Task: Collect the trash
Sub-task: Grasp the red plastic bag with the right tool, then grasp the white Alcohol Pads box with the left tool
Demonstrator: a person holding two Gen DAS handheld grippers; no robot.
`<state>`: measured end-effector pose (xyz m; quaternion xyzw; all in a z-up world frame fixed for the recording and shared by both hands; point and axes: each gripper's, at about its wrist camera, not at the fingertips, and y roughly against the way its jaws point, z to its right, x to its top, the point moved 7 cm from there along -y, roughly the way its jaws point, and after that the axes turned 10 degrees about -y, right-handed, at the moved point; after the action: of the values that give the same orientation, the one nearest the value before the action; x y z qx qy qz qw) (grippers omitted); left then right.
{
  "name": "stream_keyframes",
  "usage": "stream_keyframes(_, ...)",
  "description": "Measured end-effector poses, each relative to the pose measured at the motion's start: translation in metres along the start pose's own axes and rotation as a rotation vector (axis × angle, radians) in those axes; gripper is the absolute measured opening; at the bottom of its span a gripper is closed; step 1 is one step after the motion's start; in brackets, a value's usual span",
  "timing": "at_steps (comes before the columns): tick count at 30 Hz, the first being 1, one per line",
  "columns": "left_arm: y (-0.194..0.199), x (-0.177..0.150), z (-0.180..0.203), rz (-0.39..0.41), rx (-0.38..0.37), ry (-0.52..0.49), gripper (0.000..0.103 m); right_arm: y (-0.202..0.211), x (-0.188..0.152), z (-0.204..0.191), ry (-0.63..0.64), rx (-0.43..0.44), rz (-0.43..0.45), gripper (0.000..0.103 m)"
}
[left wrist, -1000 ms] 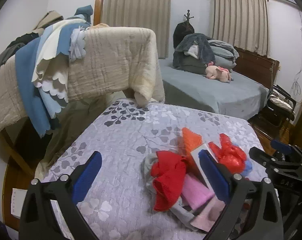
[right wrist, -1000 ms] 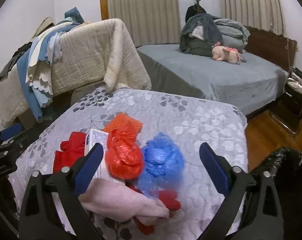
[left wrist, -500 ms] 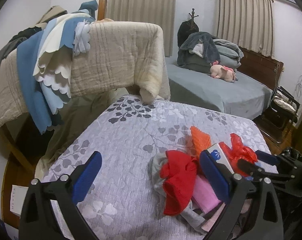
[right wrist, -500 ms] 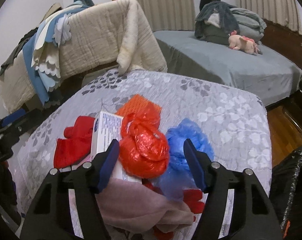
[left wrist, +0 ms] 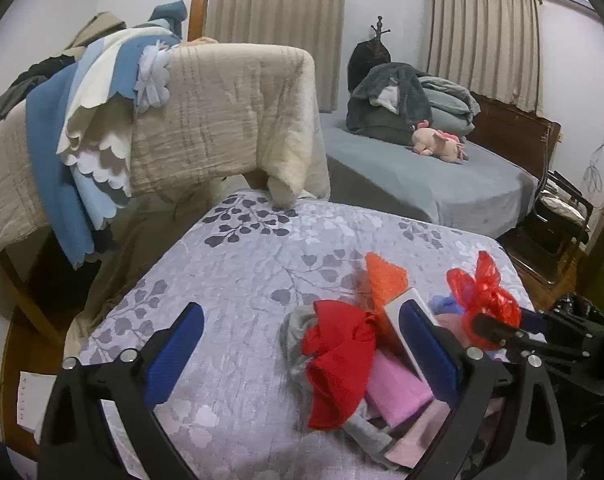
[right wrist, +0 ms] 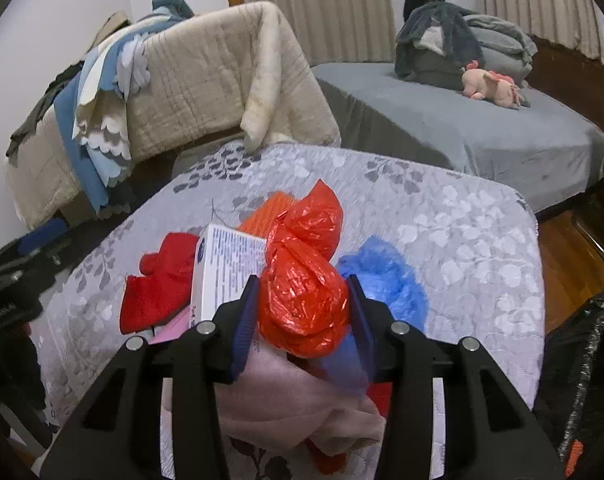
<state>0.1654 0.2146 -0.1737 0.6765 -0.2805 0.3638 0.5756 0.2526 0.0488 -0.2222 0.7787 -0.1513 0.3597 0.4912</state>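
Note:
A crumpled red plastic bag point(right wrist: 302, 300) lies on the pile of things on the floral-covered table point(right wrist: 461, 240). My right gripper point(right wrist: 302, 292) straddles it and its jaws are closing, both blue pads touching the bag's sides. From the left wrist view the same red bag point(left wrist: 485, 304) shows with the right gripper point(left wrist: 501, 332) on it. A blue plastic bag point(right wrist: 385, 280) sits just right of it and a white box point(right wrist: 226, 268) just left. My left gripper point(left wrist: 300, 348) hovers open over the near side of the pile, holding nothing.
A red cloth point(left wrist: 337, 360), pink cloth point(left wrist: 393, 392), grey cloth and orange mesh point(left wrist: 383, 276) share the pile. A black trash bag point(right wrist: 581, 360) hangs off the table's right edge. A blanket-draped rack point(left wrist: 222, 120) stands behind, a grey bed point(left wrist: 421, 184) beyond.
My right gripper's jaws have drawn in from wide open onto the red plastic bag, and it has come closer to the pile. The left gripper has stayed where it was.

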Motion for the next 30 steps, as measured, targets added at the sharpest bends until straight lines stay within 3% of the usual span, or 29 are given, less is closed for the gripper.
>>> stream_keyframes(13,-0.015,-0.001,0.054,-0.040,-0.105,-0.051,0.090,0.029,0.004,0.043,-0.030,-0.085,0.048,0.042)
stream_keyframes(19,-0.031,-0.008,0.077,-0.088,-0.162,-0.075,0.075,0.031,0.000,0.056,-0.044,-0.101,0.041,0.042)
stream_keyframes(23,-0.041,-0.015,0.088,-0.125,-0.197,-0.086,0.059,0.030,0.000,0.060,-0.048,-0.106,0.040,0.042)
stream_keyframes(30,-0.049,-0.021,0.103,-0.158,-0.227,-0.094,0.056,0.029,-0.002,0.066,-0.055,-0.110,0.036,0.042)
